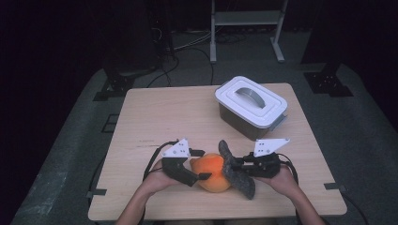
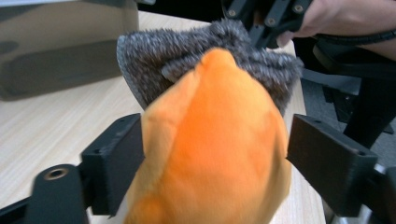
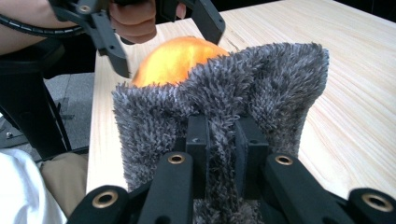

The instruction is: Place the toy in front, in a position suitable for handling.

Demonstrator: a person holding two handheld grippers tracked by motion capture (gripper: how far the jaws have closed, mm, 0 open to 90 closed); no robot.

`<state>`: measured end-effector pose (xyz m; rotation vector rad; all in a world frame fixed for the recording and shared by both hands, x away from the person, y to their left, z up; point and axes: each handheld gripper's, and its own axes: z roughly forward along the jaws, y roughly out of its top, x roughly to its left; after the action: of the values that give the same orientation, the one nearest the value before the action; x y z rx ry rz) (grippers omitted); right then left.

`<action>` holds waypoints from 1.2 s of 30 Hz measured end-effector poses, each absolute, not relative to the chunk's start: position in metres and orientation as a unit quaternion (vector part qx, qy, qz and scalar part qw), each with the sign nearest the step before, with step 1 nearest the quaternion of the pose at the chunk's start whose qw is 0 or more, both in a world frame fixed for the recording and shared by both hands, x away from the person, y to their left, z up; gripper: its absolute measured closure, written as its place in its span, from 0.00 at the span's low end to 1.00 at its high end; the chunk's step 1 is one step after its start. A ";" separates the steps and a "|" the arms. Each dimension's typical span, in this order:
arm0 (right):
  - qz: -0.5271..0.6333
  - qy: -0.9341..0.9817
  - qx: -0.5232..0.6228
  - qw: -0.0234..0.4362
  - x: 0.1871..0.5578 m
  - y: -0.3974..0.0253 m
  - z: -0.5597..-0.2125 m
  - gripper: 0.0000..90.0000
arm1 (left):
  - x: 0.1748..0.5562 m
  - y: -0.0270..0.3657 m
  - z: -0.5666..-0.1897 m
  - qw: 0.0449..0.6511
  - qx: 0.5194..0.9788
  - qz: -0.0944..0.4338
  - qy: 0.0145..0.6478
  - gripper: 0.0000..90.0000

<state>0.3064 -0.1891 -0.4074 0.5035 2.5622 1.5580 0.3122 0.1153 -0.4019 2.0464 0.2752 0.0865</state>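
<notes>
Near my edge of the table [image 1: 141,112], both hands are working close together. My left gripper [image 1: 195,169] is bracketing the orange plush [image 1: 213,172]: in the left gripper view its fingers [image 2: 114,163] are standing wide apart, one on each flank of the plush [image 2: 210,144], touching or nearly so. I cannot tell whether they are squeezing yet; I am reading them as spread, not clamped.

My right gripper [image 1: 239,165] is pinching the grey fuzzy cloth [image 1: 237,171]. In the right gripper view its fingers [image 3: 198,154] are drawn almost together on a fold of the cloth [image 3: 224,102], pile bulging around them.

Key relation: the cloth is lying against the right side of the plush, its long axis running from near to far and slightly leftward, while the plush is sitting directly between the two grippers. The plush is pointing its narrow end away from the left gripper, toward the cloth. The left gripper is nearer the plush, the right nearer the cloth. My judgement: any wiping or wrapping is depending on the left steadying the plush while the right is dragging the cloth across.

Farther back, well apart, a white-lidded box [image 1: 251,107] is standing shut.
</notes>
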 end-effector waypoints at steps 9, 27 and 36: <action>0.497 0.847 0.181 0.048 0.312 -0.198 -0.414 0.86 | 0.319 0.118 -0.418 0.523 0.841 0.010 0.136 0.25; 0.540 0.826 0.143 0.076 0.295 -0.182 -0.384 0.86 | 0.303 0.107 -0.392 0.475 0.871 0.061 0.109 0.41; 0.524 0.835 0.155 0.073 0.300 -0.191 -0.396 0.86 | 0.314 0.117 -0.404 0.500 0.857 0.022 0.125 0.20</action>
<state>0.3002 -0.1914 -0.3965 0.4656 2.5072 1.5728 0.3141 0.1165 -0.4039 2.0714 0.3032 0.0522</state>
